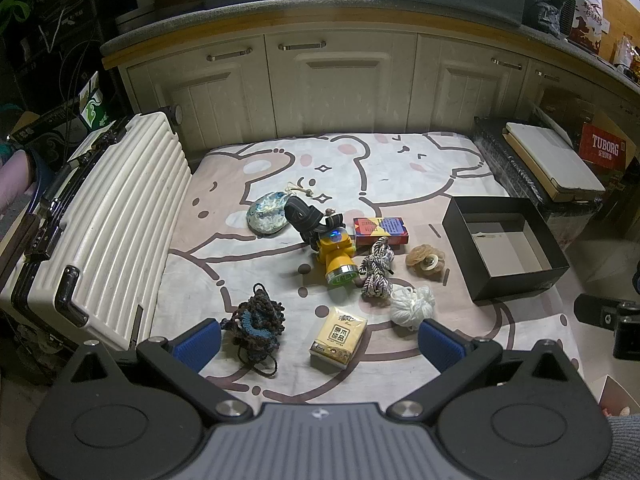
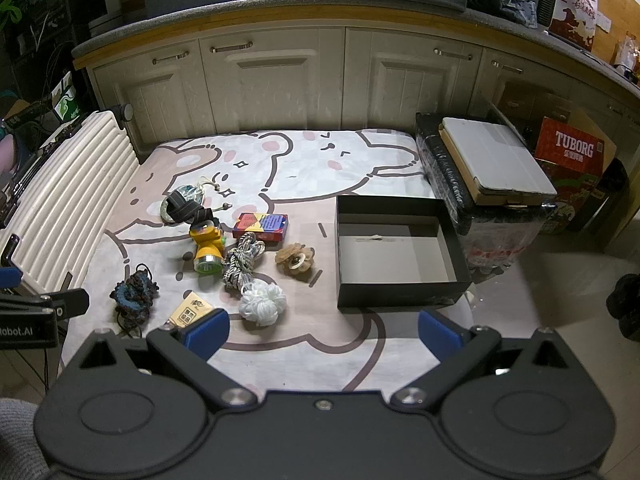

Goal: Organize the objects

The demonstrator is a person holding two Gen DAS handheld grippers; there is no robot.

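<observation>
- At the left edge of the left wrist view we see a ribbed white suitcase (image 1: 108, 224) lying beside the cartoon-print blanket (image 1: 360, 160); it crowds that side but touches none of the items.
- Lower left of centre lies a dark braided cord bundle (image 1: 256, 320): soft and loose, so we judge it best taken across its thick middle, since its strands may trail.
- Our left gripper (image 1: 320, 344) hovers with its jaws wide apart and nothing between them; the tissue pack (image 1: 339, 336) sits just ahead, light and squashy, easy to pinch by its long sides.
- Up and left of centre rests a blue-patterned pouch (image 1: 266, 214) with a dark strap (image 1: 304, 214) leading to the yellow headlamp (image 1: 336, 256). We judge the lamp hard and heavier; the strap could snag the pouch.
- Right of the lamp, a speckled rope hank (image 1: 376, 268) touches the red-and-blue card box (image 1: 380, 231), which is stiff and flat. A white yarn ball (image 1: 412, 306) and a beige flower-shaped piece (image 1: 425, 260) lie close by, both light; the flower looks delicate.
- Further right stands the open black box (image 1: 508, 216), empty, with a clear way in.
- From the right wrist view, our right gripper (image 2: 322, 334) is likewise fully apart and holds nothing, near the yarn ball (image 2: 262, 302).
</observation>
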